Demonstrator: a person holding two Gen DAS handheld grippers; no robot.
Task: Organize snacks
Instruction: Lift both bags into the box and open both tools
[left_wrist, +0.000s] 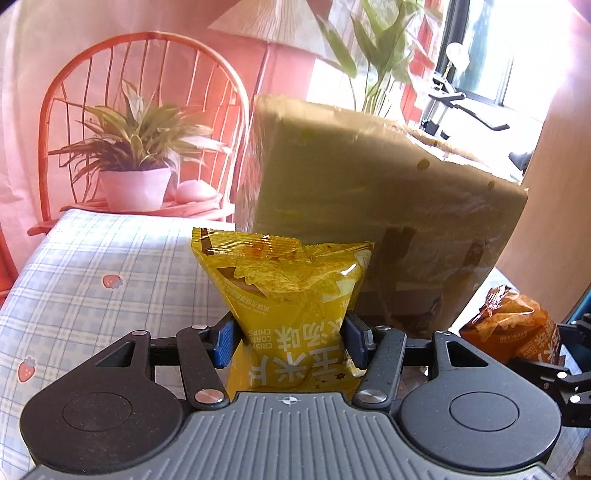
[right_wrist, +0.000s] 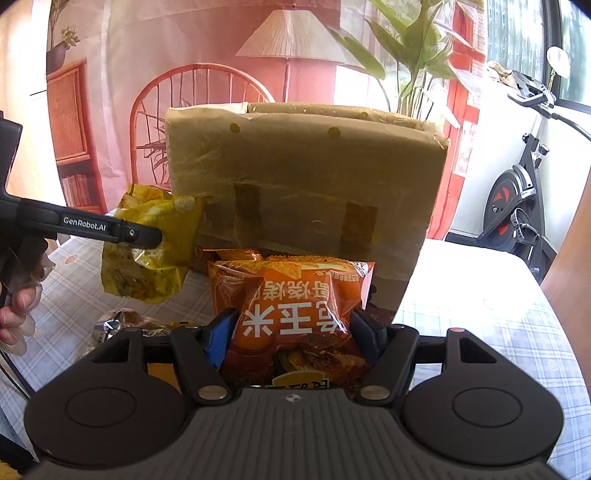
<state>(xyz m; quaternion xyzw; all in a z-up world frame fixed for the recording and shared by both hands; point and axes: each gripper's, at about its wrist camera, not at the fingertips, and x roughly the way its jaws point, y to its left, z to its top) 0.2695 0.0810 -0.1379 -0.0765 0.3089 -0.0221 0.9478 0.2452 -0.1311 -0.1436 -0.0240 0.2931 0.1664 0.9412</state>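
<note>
Gripping yellow chip bag (left_wrist: 291, 295) and orange chip bag (right_wrist: 295, 314)

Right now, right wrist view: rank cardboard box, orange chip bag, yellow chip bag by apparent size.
1. cardboard box
2. orange chip bag, though it is nearest the camera, so inflated
3. yellow chip bag, partly hidden by the left gripper

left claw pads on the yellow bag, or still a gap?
Touching. In the left wrist view both pads of the left claw press into the yellow bag, pinching its waist.
</note>
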